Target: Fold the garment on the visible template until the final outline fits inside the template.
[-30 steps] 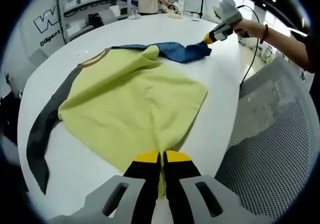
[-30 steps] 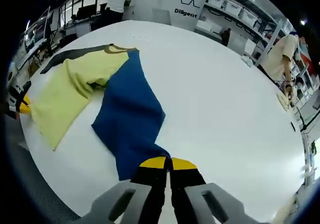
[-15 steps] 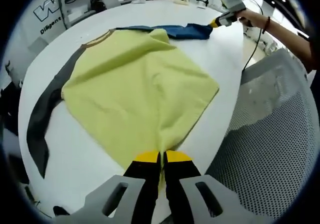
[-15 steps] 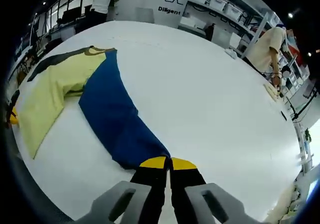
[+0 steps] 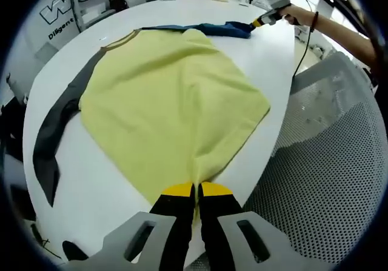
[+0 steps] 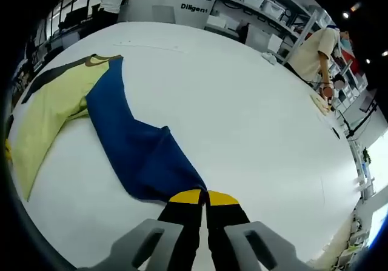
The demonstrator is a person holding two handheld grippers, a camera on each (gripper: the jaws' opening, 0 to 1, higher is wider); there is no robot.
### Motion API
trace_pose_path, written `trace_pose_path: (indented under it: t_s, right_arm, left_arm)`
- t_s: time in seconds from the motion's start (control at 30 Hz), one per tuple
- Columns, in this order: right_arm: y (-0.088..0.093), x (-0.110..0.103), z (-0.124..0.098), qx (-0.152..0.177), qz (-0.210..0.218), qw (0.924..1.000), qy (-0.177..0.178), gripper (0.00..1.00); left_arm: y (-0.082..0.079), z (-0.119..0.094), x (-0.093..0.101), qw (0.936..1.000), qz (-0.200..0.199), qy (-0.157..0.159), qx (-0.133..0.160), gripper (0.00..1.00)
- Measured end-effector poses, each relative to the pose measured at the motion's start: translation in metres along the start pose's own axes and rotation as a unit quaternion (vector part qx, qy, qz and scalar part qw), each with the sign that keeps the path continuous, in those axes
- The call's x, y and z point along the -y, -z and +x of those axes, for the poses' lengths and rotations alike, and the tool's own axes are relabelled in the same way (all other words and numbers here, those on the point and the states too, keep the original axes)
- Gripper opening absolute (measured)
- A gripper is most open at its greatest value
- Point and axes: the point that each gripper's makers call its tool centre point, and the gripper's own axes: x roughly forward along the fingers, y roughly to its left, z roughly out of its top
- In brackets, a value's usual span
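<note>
While garment (image 5: 176, 95) lies spread flat on desk (image 6: 242, 113) | left tongs (image 5: 195, 190) pinch yellow hem | right tongs (image 6: 205, 196) pinch blue sleeve (image 6: 136, 150) | no fold made, template unseen

Long-sleeved garment (image 5: 170, 95), pale yellow-green across the body, spread nearly flat over the middle of the left gripper view, with soft creases running toward the bottom centre. Dark grey sleeve (image 5: 54, 140) trailing down the left side of that view; brownish collar band at upper left. Blue sleeve (image 6: 136, 147) stretched diagonally from upper left to bottom centre in the right gripper view, slightly bunched midway, beside the yellow body at left.
</note>
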Motion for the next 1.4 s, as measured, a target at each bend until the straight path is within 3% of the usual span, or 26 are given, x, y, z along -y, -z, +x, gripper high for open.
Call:
trace_pose_path:
  t_s: [0.57, 0.73, 0.9, 1.07, 1.23, 1.4]
  right_arm:
    - [0.006, -0.001, 0.006, -0.003, 0.065, 0.9979, -0.009, 0.0]
    - [0.005, -0.008, -0.005, 0.008, 0.11, 0.9938, -0.016, 0.16]
    - [-0.001, -0.033, -0.03, 0.028, 0.129, 0.9909, -0.029, 0.31]
    - [-0.011, -0.067, -0.054, 0.042, 0.13, 0.9893, -0.051, 0.41]
    - [-0.017, -0.108, -0.067, 0.043, 0.115, 0.9867, -0.107, 0.49]
    - [-0.018, -0.149, -0.079, 0.042, 0.095, 0.9812, -0.163, 0.59]
  left_arm:
    - [0.007, 0.004, 0.001, 0.9999, -0.005, -0.011, -0.002, 0.01]
    - [0.006, 0.004, 0.001, 0.9993, -0.033, -0.013, 0.008, 0.03]
    - [0.006, 0.002, 0.005, 0.9987, -0.044, -0.009, 0.022, 0.13]
    - [0.007, -0.002, 0.004, 0.9987, -0.038, -0.022, 0.025, 0.33]
    - [0.006, -0.006, -0.003, 0.9973, -0.047, -0.039, 0.04, 0.53]
    - [0.004, -0.01, -0.009, 0.995, -0.064, -0.051, 0.058, 0.66]
